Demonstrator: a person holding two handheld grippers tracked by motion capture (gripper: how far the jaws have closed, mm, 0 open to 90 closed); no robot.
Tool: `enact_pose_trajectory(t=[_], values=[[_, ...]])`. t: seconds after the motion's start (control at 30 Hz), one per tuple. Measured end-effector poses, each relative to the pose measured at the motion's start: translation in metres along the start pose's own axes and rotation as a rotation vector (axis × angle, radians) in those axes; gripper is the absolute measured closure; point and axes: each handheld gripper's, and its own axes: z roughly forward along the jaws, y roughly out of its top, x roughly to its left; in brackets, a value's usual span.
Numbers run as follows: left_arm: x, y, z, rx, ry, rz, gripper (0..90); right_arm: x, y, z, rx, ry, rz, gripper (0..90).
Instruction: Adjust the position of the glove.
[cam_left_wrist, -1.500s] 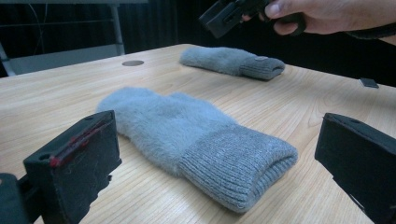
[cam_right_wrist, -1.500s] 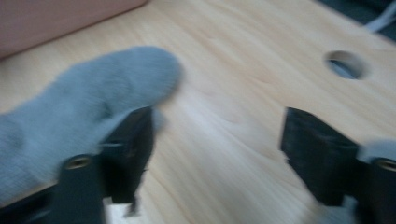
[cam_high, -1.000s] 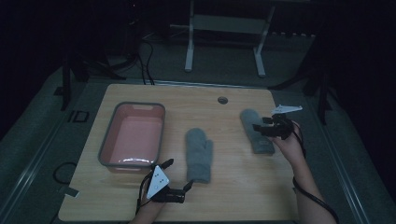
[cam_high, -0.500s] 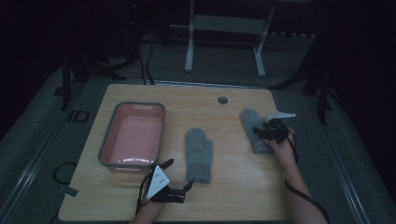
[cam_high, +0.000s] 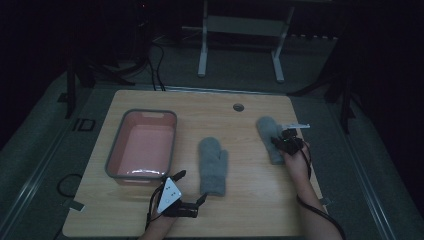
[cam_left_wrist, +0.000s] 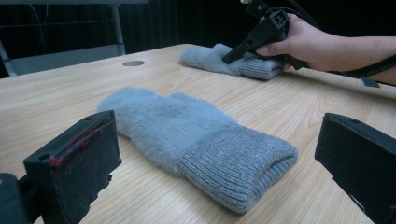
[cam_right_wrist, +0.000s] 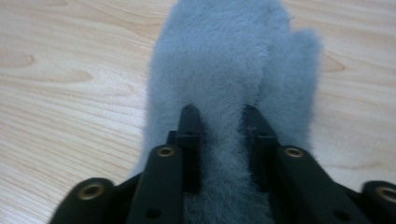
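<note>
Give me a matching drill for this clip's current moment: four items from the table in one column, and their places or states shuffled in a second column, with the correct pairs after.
Column 1
1. pink tub
2. middle mitten
3. far mitten
4. left tool

Column 2
A. lies flat on the wood, untouched, cuff toward the person
B. jaws wide apart, holding nothing
C. has the right tool pressed down over it, fleece bunched between the jaws
D. stands empty on the left part of the table

Pairs: 1-D, 2-A, 3-C, 4-B
</note>
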Motion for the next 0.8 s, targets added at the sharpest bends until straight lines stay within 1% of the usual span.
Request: enact_pose_trajectory(t=[0.1, 0.13, 0.17, 0.23, 0.3, 0.33, 0.37, 0.47, 0.63, 0.73, 0.8], values=[[0.000, 0.000, 0.000, 0.000, 0.001, -0.003, 0.3, 0.004, 0.000, -0.003, -0.014, -0.010, 0.039, 78.6], [0.000, 0.000, 0.000, -0.002, 0.002, -0.004, 0.3, 0.004, 0.000, -0.005, -0.021, -0.005, 0.068, 79.3], [0.000, 0.000, 0.000, -0.003, 0.001, -0.005, 0.3, 0.004, 0.000, -0.008, -0.029, 0.001, 0.086, 79.7], [0.001, 0.000, 0.000, -0.004, 0.002, -0.006, 0.3, 0.006, 0.000, -0.014, -0.041, 0.001, 0.108, 80.0], [0.000, 0.000, 0.000, -0.004, 0.002, -0.005, 0.3, 0.008, 0.001, -0.022, -0.056, -0.009, 0.116, 80.1], [0.000, 0.000, 0.000, -0.004, 0.002, -0.005, 0.3, 0.008, 0.001, -0.022, -0.056, -0.009, 0.116, 80.1], [0.000, 0.000, 0.000, -0.002, 0.002, -0.003, 0.3, 0.011, 0.002, -0.032, -0.070, -0.021, 0.116, 80.2], [0.000, 0.000, 0.000, -0.003, 0.002, -0.002, 0.3, 0.014, 0.003, -0.048, -0.096, -0.040, 0.125, 80.6], [0.000, 0.000, 0.000, -0.002, 0.003, -0.002, 0.3, 0.022, 0.001, -0.080, -0.150, -0.053, 0.171, 80.7], [0.000, 0.000, 0.000, -0.003, 0.004, -0.001, 0.3, 0.029, -0.002, -0.096, -0.155, -0.057, 0.172, 80.7], [0.000, 0.000, 0.000, -0.003, 0.003, 0.000, 0.3, 0.034, -0.005, -0.106, -0.158, -0.070, 0.157, 80.6]])
